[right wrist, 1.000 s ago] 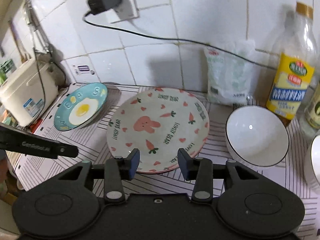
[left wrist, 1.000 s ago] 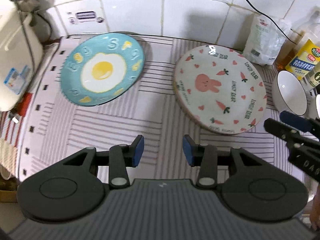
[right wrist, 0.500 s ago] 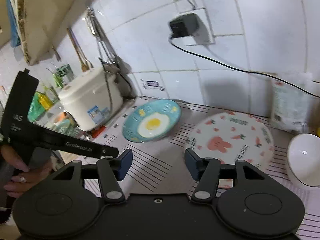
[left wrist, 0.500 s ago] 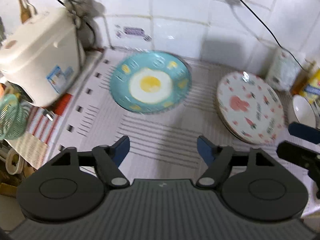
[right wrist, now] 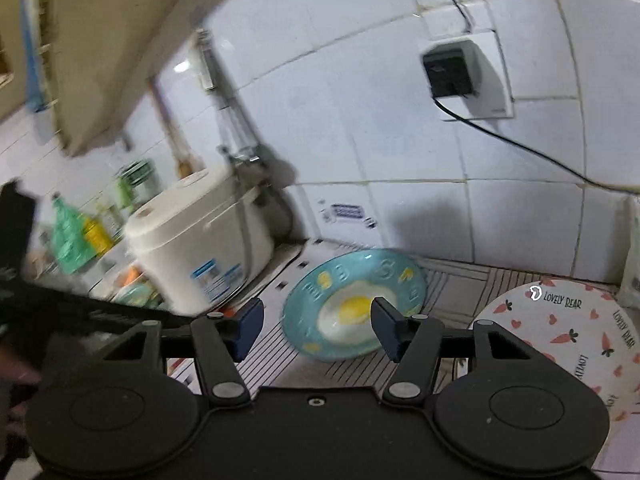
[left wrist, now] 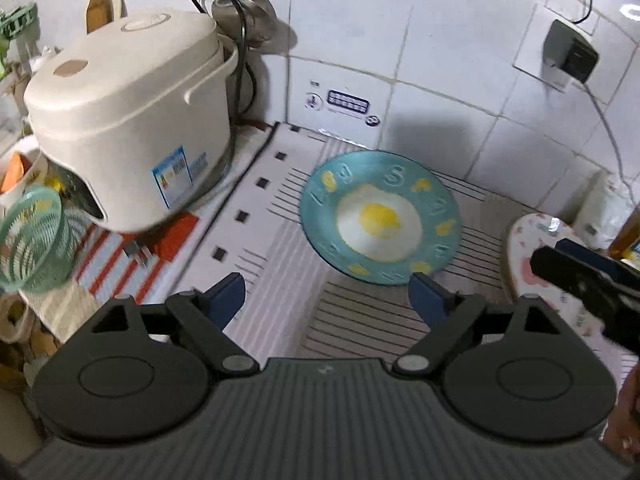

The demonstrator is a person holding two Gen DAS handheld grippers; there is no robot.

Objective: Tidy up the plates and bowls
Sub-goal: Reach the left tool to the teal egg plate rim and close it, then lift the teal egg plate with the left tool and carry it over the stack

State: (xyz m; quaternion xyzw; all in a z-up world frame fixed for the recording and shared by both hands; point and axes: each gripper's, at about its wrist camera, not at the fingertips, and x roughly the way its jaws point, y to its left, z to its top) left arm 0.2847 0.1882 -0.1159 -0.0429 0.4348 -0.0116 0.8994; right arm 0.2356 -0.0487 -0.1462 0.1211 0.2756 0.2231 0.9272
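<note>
A teal plate with a fried-egg design [left wrist: 380, 218] lies flat on the striped counter mat, also in the right wrist view [right wrist: 354, 304]. A white plate with rabbit and carrots [right wrist: 560, 340] lies to its right; only its left edge shows in the left wrist view [left wrist: 528, 248]. My left gripper [left wrist: 326, 296] is open wide and empty, above the mat just short of the teal plate. My right gripper [right wrist: 316, 326] is open and empty, raised in front of the teal plate; it also shows at the right edge of the left wrist view [left wrist: 580, 276].
A white rice cooker [left wrist: 128, 120] stands at the left of the mat against the tiled wall. A green mesh basket [left wrist: 30, 240] sits at far left. A plug and cable [right wrist: 452, 70] hang on the wall. A white bag [left wrist: 608, 212] stands at the back right.
Both grippers rose, swung left and opened wider. The teal plate is now centred ahead; the rabbit plate slid to the right edge and the bowls left view.
</note>
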